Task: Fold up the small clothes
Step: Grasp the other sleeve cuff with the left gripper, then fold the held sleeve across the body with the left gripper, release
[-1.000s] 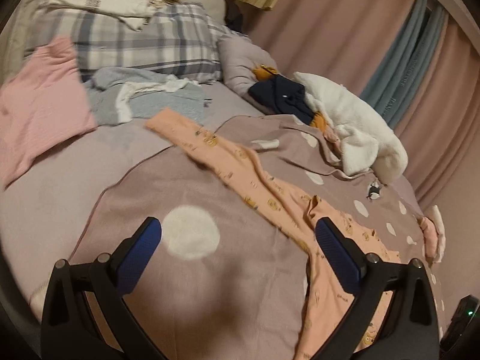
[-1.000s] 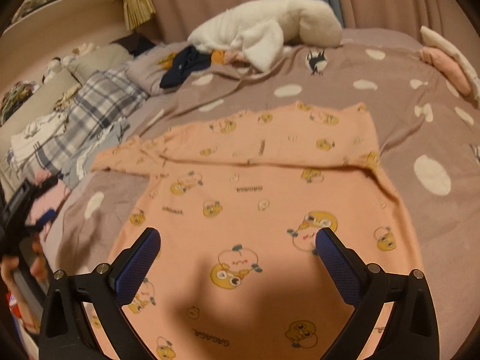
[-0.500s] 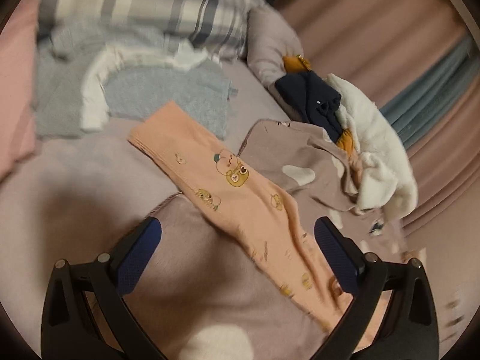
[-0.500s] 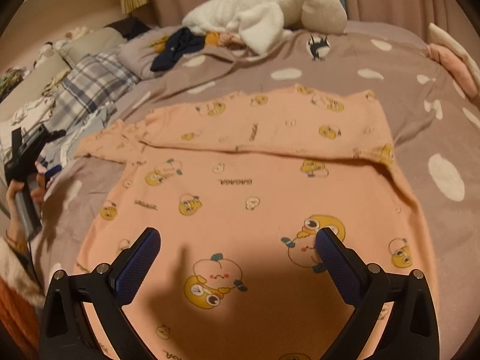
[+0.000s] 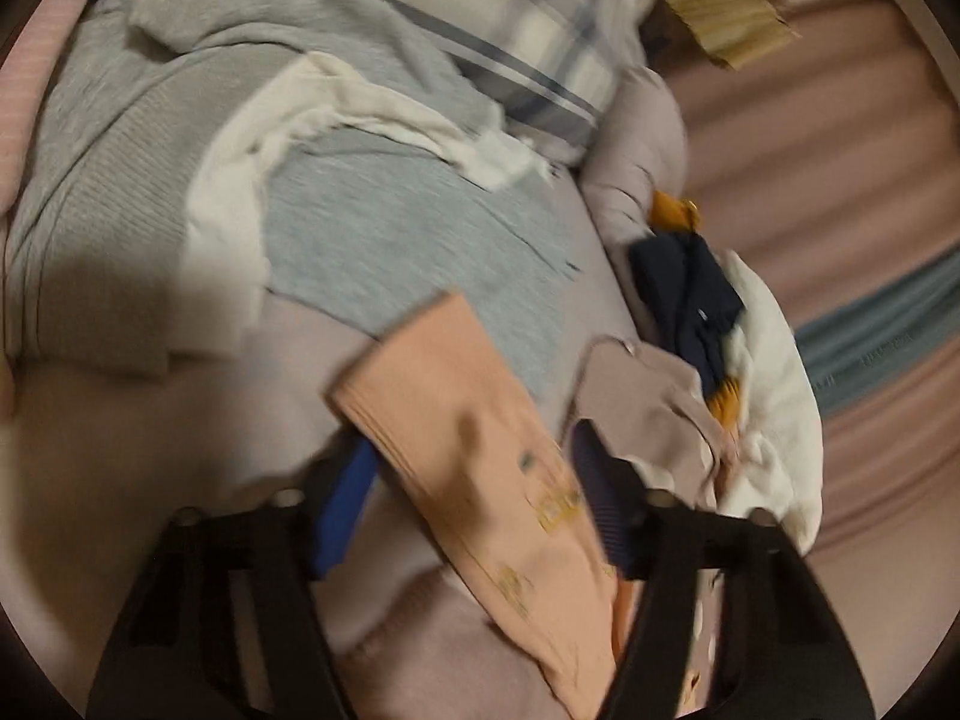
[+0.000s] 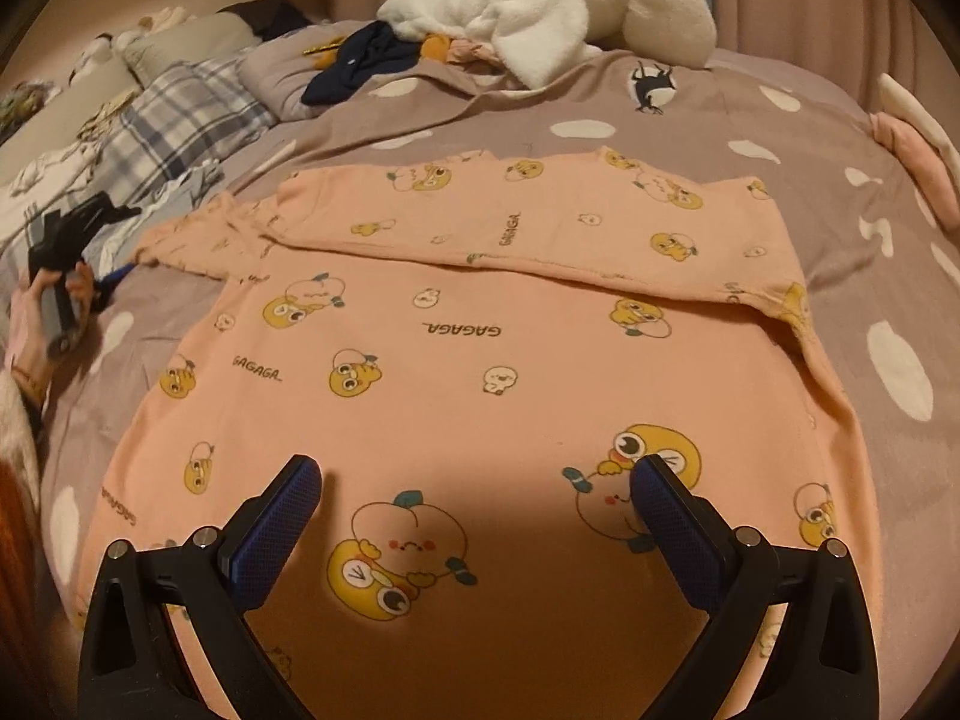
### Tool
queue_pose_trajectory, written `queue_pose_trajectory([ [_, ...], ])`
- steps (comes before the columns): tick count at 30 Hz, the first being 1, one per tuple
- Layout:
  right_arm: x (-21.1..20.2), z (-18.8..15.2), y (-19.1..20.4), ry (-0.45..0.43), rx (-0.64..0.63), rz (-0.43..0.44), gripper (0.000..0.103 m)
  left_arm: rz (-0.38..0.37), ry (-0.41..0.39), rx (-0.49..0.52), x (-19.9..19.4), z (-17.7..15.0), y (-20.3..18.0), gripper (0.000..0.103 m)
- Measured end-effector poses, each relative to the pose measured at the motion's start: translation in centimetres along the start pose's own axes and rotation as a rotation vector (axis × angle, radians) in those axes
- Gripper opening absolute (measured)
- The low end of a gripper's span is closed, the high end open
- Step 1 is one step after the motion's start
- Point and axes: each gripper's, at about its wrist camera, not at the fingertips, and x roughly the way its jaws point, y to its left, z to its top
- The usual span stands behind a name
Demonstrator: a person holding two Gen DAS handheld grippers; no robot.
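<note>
The peach cotton shirt with cartoon prints (image 6: 480, 372) lies flat on the dotted mauve bed cover (image 6: 888, 276). The left tool (image 5: 474, 498), half open, straddles its sleeve cuff (image 5: 432, 372) at 12 o'clock; the right tool (image 6: 477, 507) is wide open and empty. Close on the cuff fully before folding inward.

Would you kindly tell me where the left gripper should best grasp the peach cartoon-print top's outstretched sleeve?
At the ribbed cuff, the free end of the peach cartoon-print top, coming in along the sleeve from beyond its tip. The left gripper jaws already straddle it there.
</note>
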Motion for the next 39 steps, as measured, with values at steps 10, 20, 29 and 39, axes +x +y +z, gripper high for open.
queue_pose_trajectory([
  [10,0.5,0.0,0.1,0.006,-0.001,0.01,0.103,0.144,-0.046,0.031,0.7,0.1,0.2,0.007],
  [20,0.1,-0.1,-0.4,-0.016,0.028,0.048,0.103,0.176,-0.095,0.197,-1.5,-0.8,-5.3,0.005],
  [29,-4.5,-0.2,-1.8,-0.11,0.068,-0.003,0.103,0.085,-0.114,0.358,-3.6,-6.7,-13.6,0.005],
  [39,-8.9,-1.3,-5.6,-0.149,0.011,-0.087,0.103,0.032,-0.054,0.548,-2.3,-18.5,-23.1,0.005],
])
